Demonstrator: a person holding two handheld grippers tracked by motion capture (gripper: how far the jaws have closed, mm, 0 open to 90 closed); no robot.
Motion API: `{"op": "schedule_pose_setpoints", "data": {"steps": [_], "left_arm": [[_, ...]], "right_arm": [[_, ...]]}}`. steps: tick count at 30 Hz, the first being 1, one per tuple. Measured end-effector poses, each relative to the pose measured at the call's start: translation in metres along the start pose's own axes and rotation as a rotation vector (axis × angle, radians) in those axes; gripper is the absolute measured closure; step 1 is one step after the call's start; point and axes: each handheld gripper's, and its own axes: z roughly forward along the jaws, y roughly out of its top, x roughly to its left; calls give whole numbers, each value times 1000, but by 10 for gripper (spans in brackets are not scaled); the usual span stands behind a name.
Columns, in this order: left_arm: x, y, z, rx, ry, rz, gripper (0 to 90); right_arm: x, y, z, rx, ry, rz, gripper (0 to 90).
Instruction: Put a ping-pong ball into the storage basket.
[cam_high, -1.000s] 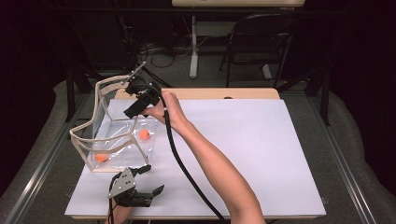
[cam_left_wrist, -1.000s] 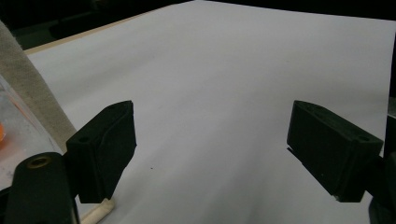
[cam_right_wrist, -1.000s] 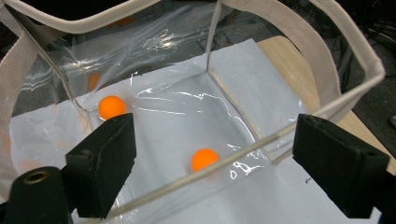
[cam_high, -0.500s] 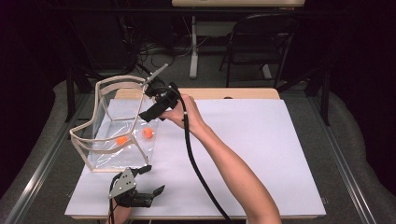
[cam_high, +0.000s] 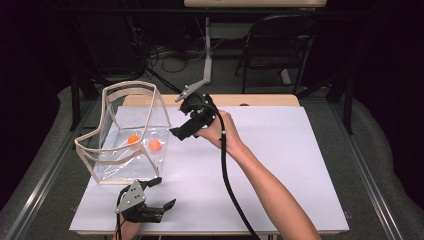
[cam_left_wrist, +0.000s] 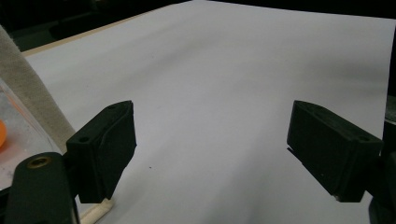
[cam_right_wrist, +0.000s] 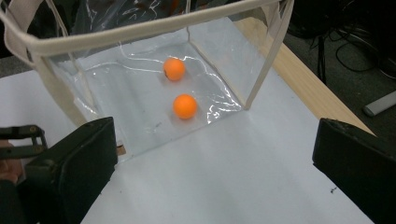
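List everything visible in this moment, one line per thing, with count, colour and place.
orange balls: two, orange, inside the bag on its floor, apart.
clear bag: one, transparent with cream trim, upright and open-topped, left part of the sheet.
white sheet: one, white, covering the table.
table: one, light wood, edge showing behind the sheet.
folding chair: one, dark, behind the table.
left gripper: one, black, near edge by the bag, open, empty.
right gripper: one, black, right of the bag, open, empty.
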Motion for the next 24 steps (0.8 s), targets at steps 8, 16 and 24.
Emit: {"op": "schedule_pose_setpoints", "data": {"steps": [8, 16, 24], "left_arm": [[0, 0, 0, 5, 3, 1, 157], [1, -1, -1, 8, 8, 2, 157], [2, -1, -2, 7, 12, 0, 157]], "right_arm": [[1, -31, -13, -10, -10, 1, 0], [0, -65, -25, -34, -17, 16, 0], [3, -98, -33, -33, -36, 29, 0]]}}
